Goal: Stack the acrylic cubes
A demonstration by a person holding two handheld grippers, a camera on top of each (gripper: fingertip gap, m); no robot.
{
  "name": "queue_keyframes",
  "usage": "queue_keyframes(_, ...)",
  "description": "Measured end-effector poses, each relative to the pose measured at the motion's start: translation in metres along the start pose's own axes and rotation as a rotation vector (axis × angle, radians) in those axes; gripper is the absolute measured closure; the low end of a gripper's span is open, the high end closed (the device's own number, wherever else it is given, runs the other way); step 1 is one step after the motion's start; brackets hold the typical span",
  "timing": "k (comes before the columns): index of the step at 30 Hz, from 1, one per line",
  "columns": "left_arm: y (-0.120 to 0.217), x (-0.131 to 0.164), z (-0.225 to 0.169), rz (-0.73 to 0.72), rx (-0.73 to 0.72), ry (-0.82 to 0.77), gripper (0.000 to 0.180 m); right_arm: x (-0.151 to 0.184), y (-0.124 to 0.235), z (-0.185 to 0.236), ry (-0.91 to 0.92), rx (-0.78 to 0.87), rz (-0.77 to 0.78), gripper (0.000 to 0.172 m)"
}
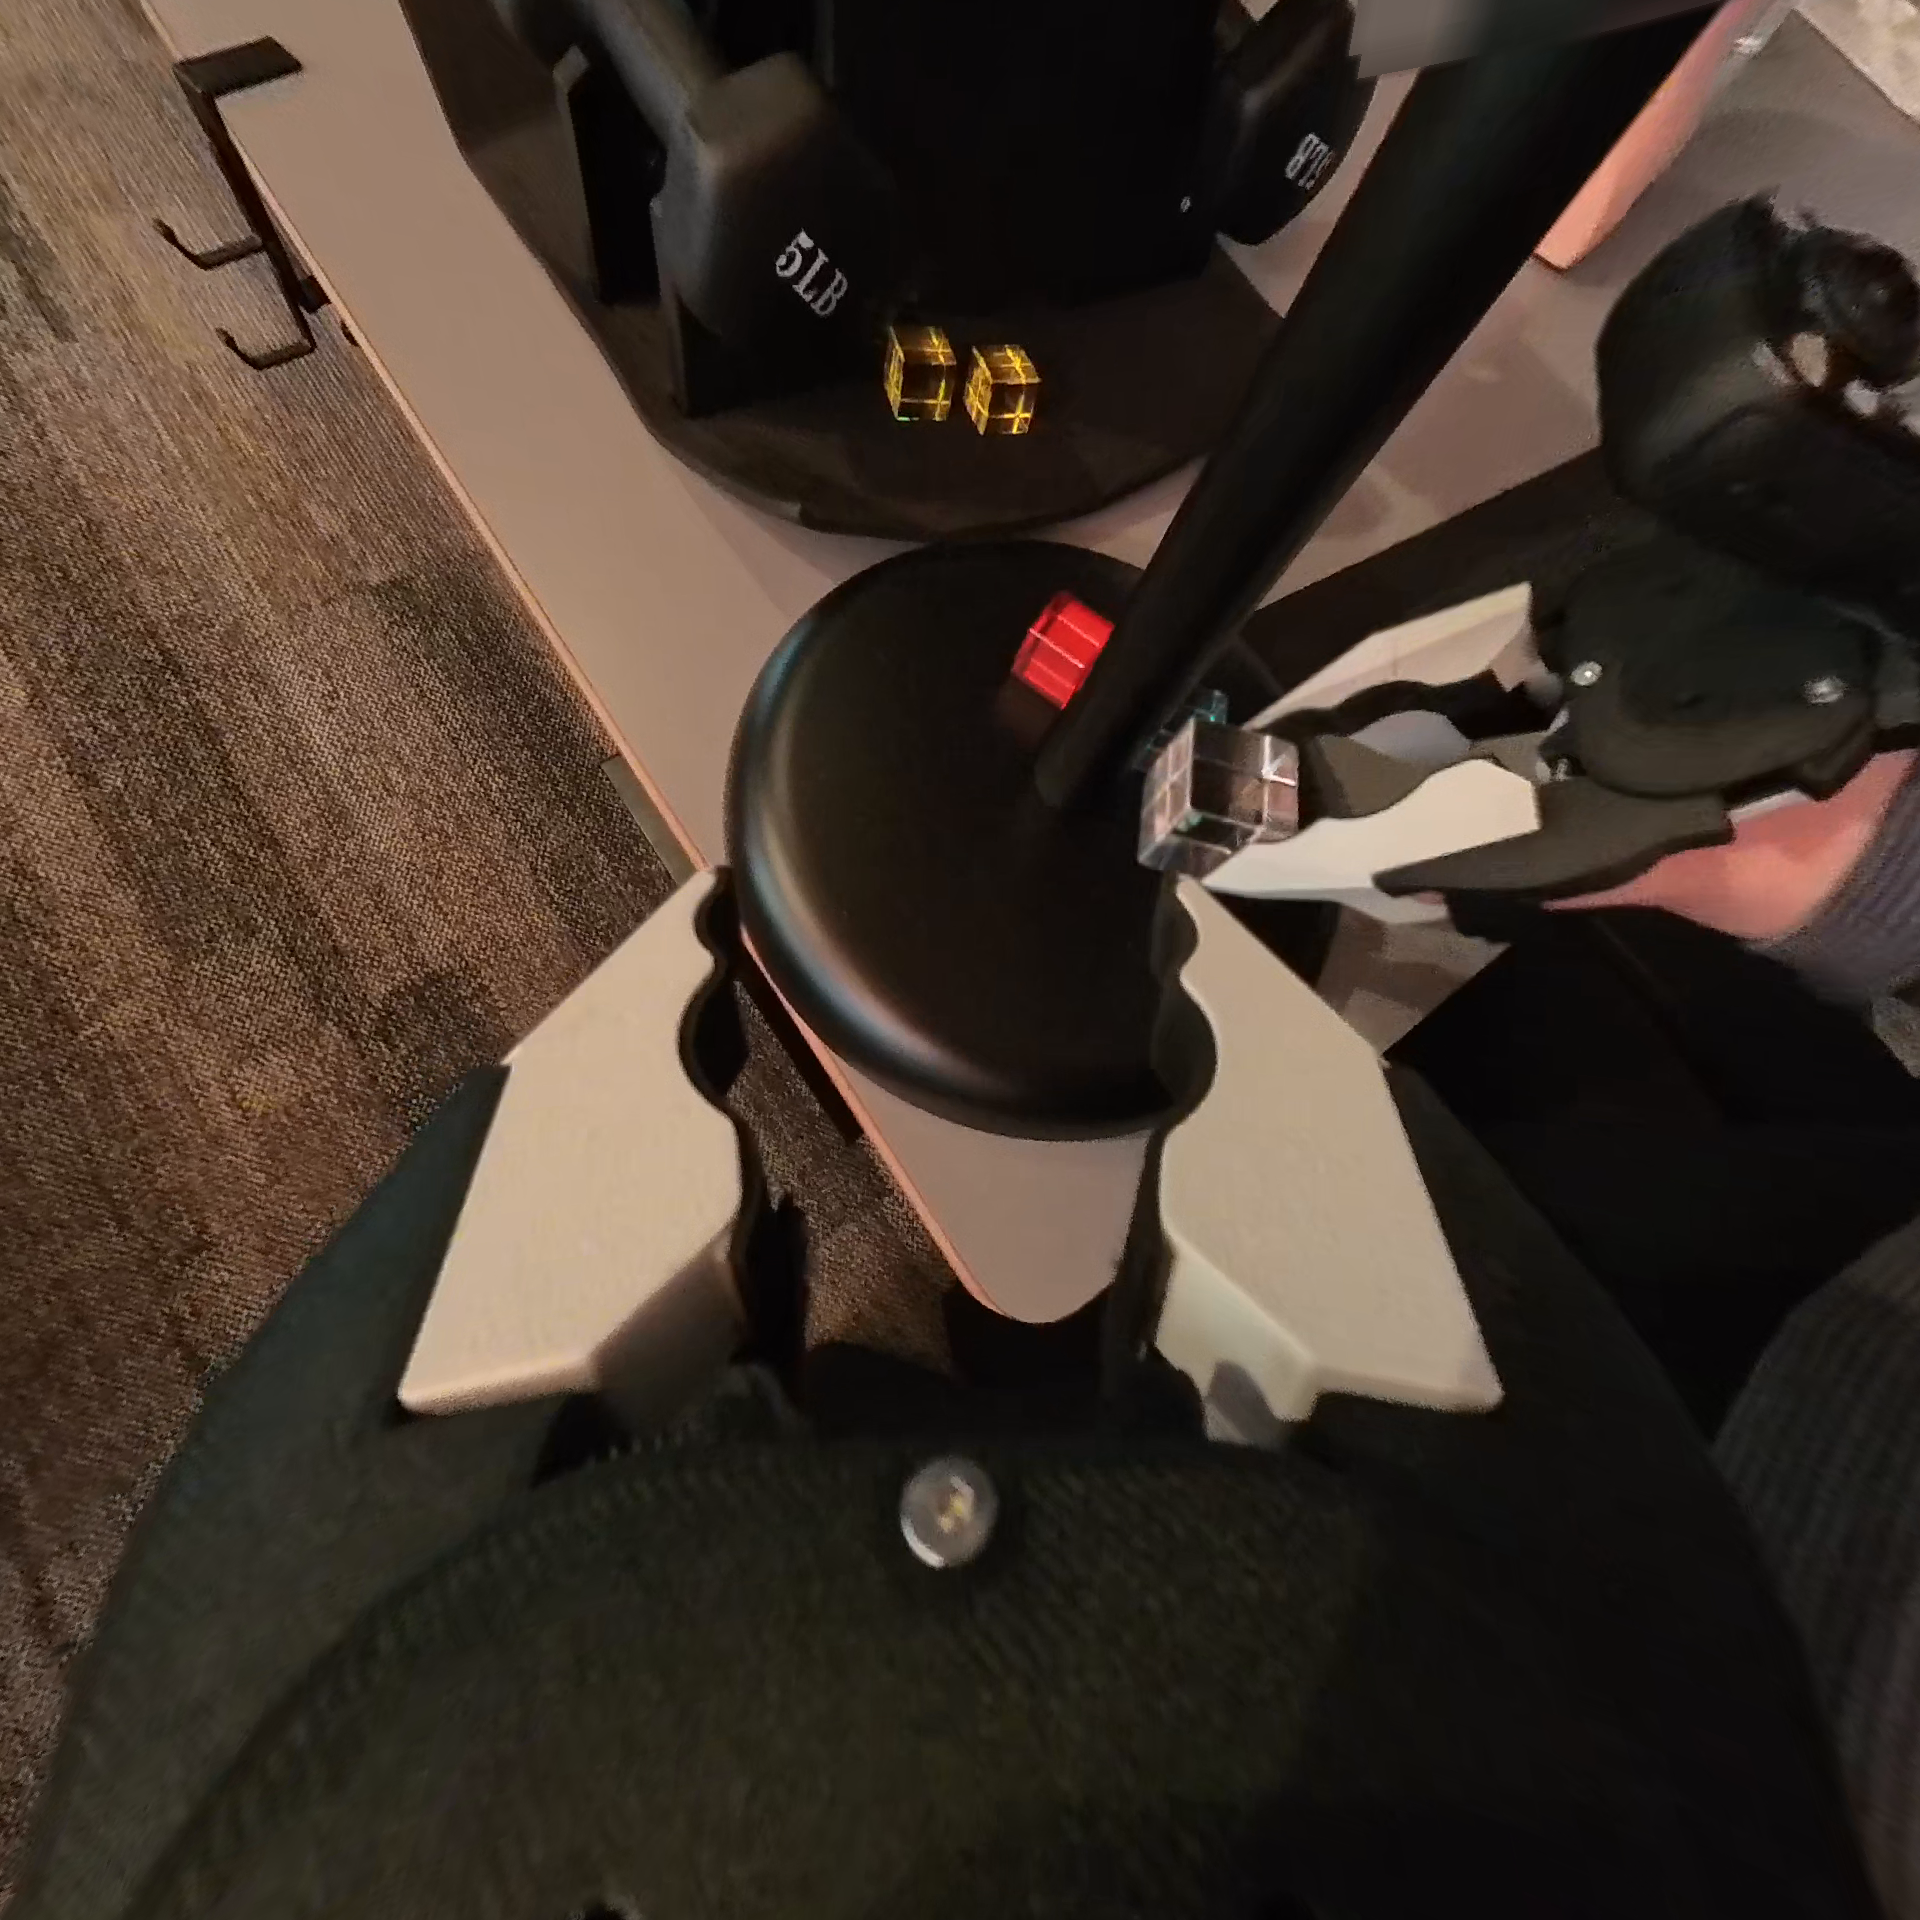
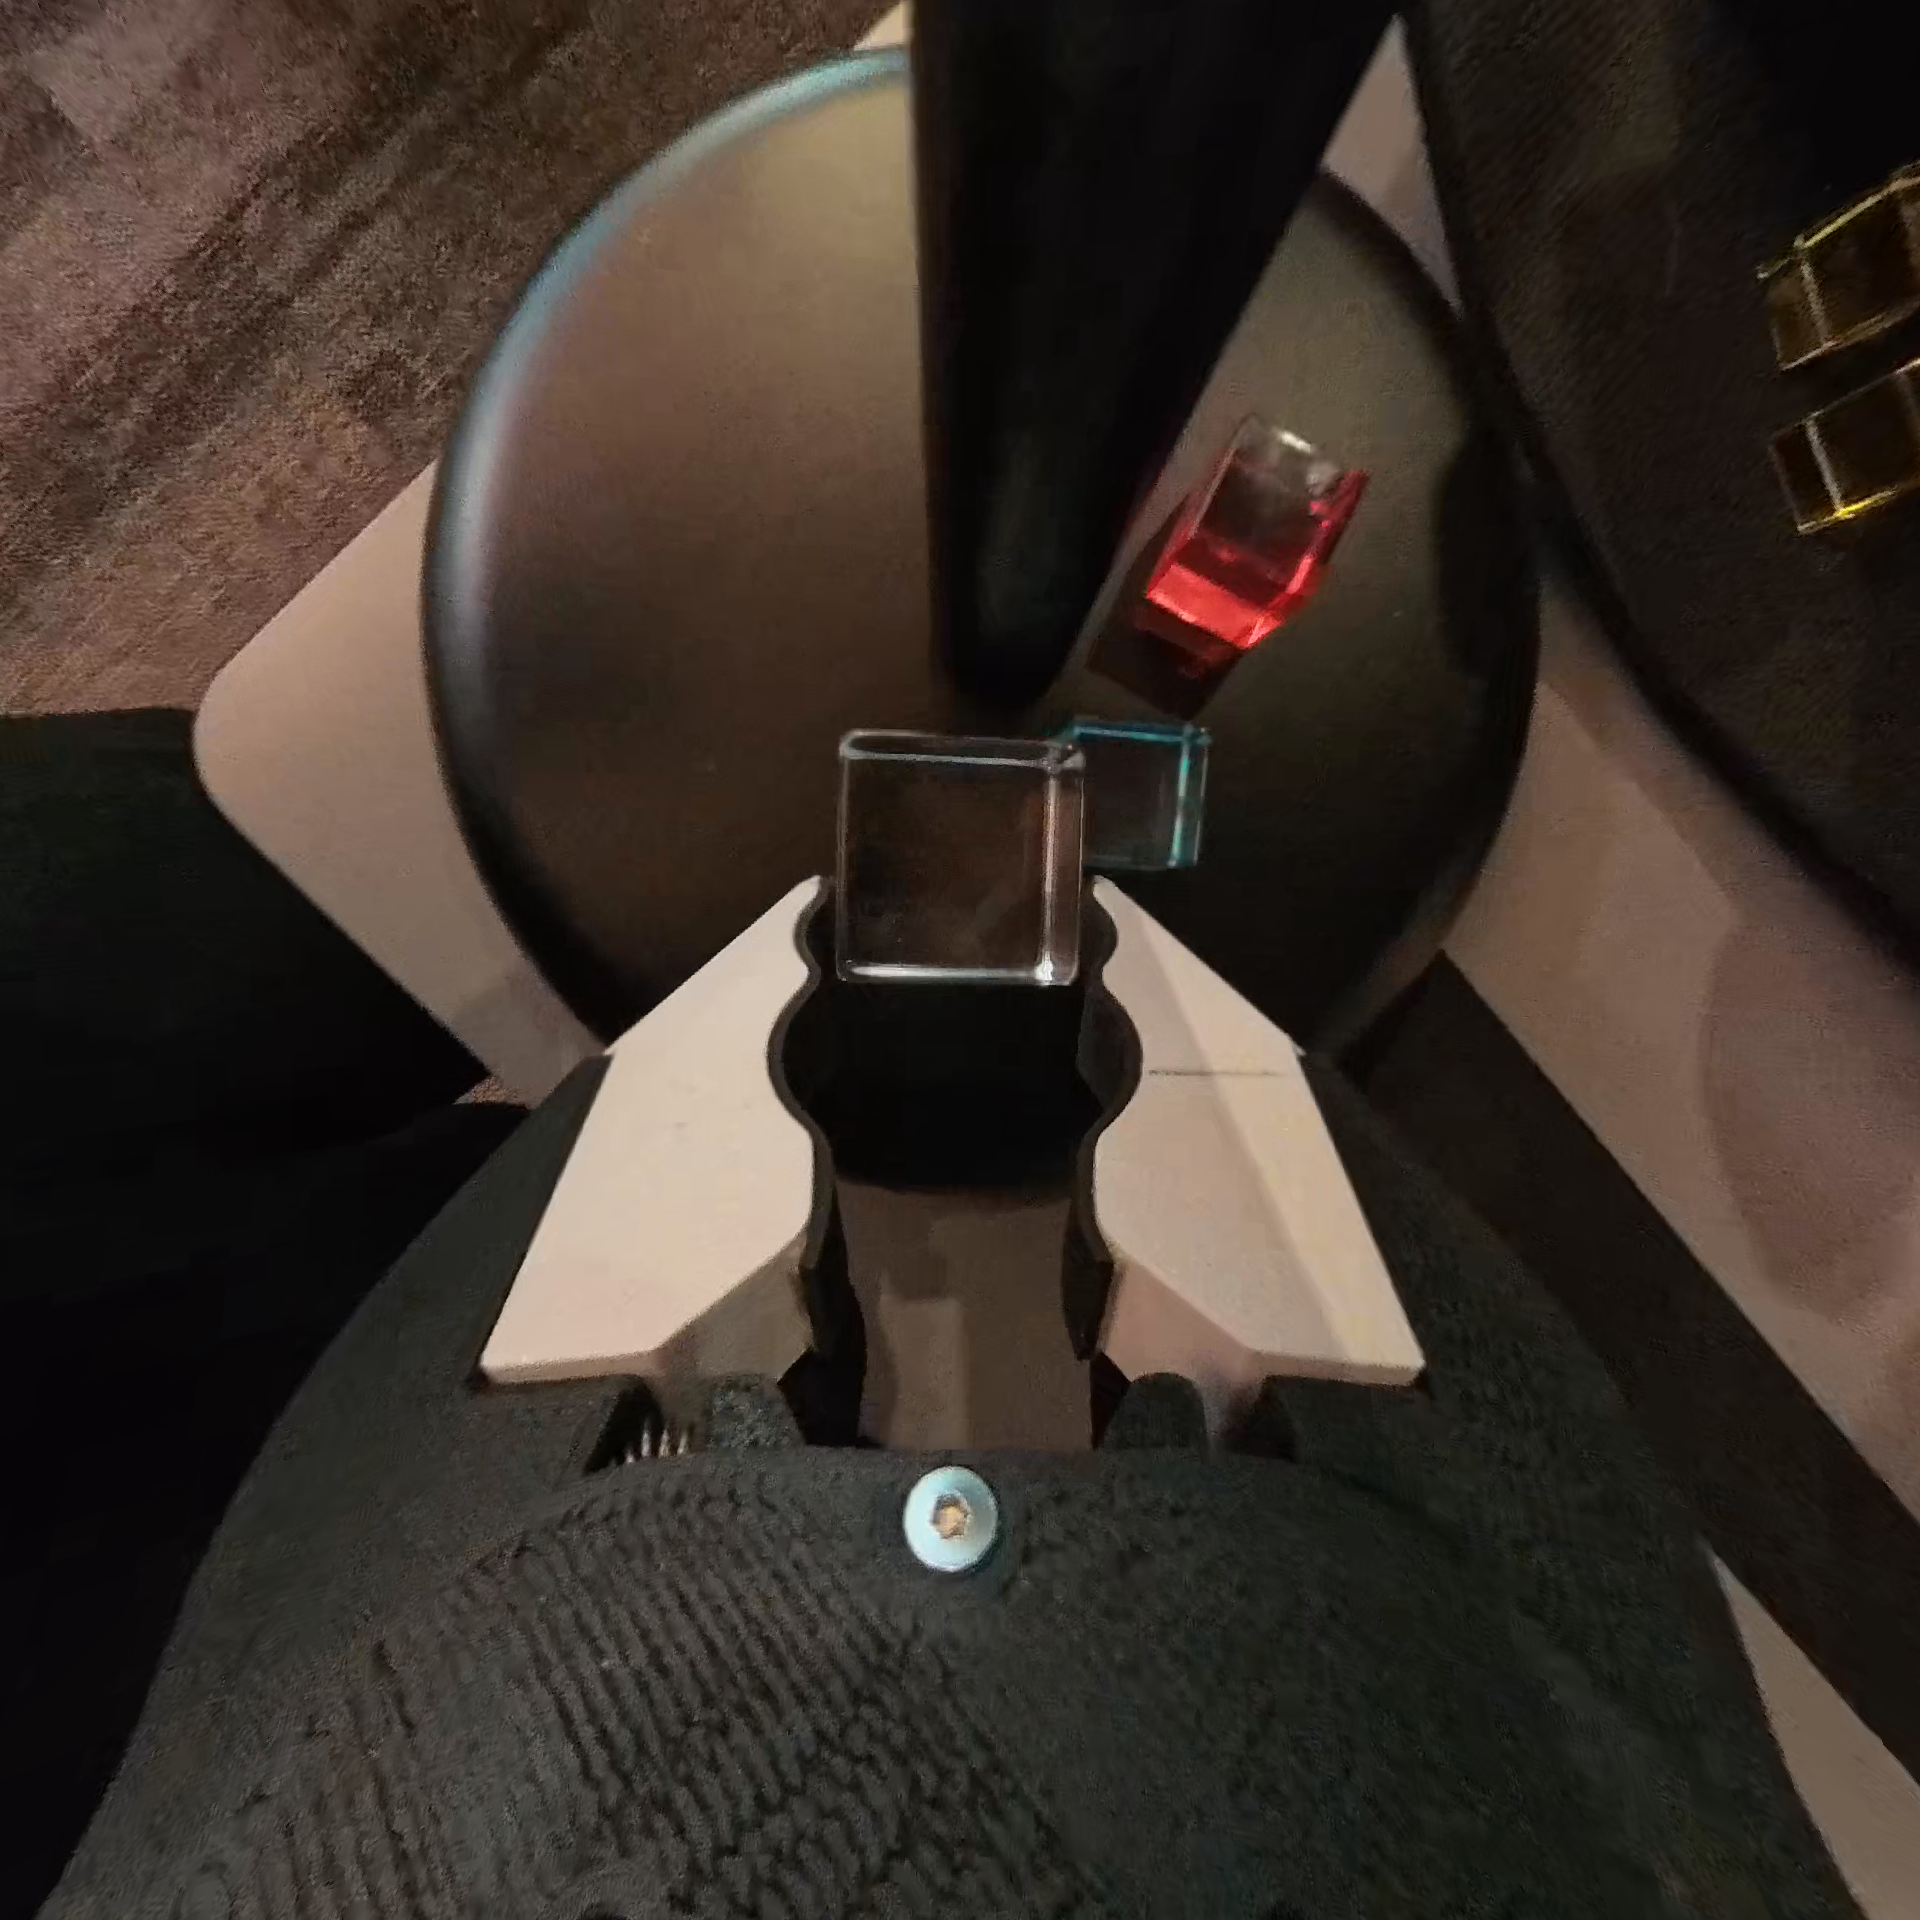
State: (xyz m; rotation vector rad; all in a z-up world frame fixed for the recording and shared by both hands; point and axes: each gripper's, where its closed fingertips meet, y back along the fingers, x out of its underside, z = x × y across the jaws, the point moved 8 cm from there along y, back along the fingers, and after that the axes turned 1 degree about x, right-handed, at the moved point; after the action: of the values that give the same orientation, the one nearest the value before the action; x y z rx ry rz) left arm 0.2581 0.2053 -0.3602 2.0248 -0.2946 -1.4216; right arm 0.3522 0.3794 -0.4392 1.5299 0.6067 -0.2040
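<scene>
A clear cube [image 2: 956, 857] sits clamped between the right gripper's [image 2: 956, 935] two fingertips, both pads pressed against its sides, raised over a round black base [image 2: 665, 582] at a pale table's [image 1: 540, 436] corner. At the cube's two o'clock a teal-edged cube [image 2: 1153, 795] stands just beside it; farther on, at one o'clock, a red cube [image 2: 1236, 561] rests beside a black pole [image 2: 1049, 343]. The left gripper [image 1: 940, 914] gapes wide, holding nothing, its fingertips on either side of the base's near rim. Two yellow cubes [image 1: 961, 387] lie at twelve o'clock.

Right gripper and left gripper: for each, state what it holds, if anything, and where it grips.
The right gripper clamps a clear cube by two opposite side faces, at its fingertips. The left gripper holds nothing; it is open around a black round base.
</scene>
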Motion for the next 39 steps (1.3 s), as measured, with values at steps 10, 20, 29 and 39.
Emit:
queue_keyframes(10, 0.007, 0.011, 0.0, 0.011, -0.022, 0.025, 0.101, 0.006, 0.031, -0.02, -0.063, -0.146, -0.146, 0.11)
queue_keyframes(20, 0.021, 0.019, 0.004, 0.042, -0.051, 0.047, 0.101, -0.013, 0.01, -0.062, 0.652, -0.4, -0.117, 0.104)
queue_keyframes(29, 0.034, 0.023, 0.005, 0.033, -0.092, 0.069, 0.101, -0.028, -0.015, -0.053, 1.025, -0.461, 0.054, 0.117)
queue_keyframes(39, 0.037, 0.028, 0.005, 0.008, -0.105, 0.106, 0.101, -0.023, 0.005, -0.077, 0.755, -0.395, 0.033, 0.146)
